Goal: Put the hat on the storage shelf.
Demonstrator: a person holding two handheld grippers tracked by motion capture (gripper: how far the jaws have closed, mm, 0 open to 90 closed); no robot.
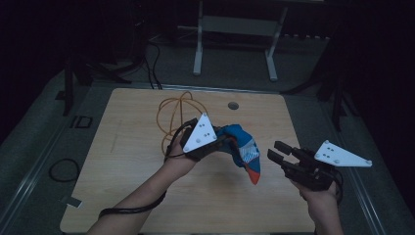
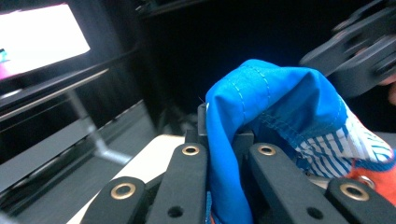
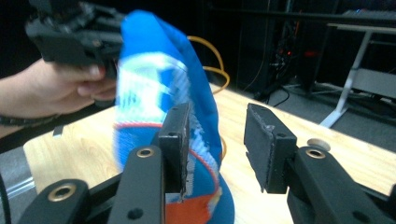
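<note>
High view: left claw (image 1: 226,142) clamped on blue sock (image 1: 243,149), right claw (image 1: 275,152) apart, clear of it.

The bench (image 1: 127,161) is a light wooden top with rounded corners, standing on a grey floor (image 1: 39,147). A small round grommet hole (image 1: 233,105) sits near its far edge. A loop of orange cable (image 1: 172,110) lies coiled on the far middle of the bench, just left of the hole. The near half of the wood is bare.
</note>
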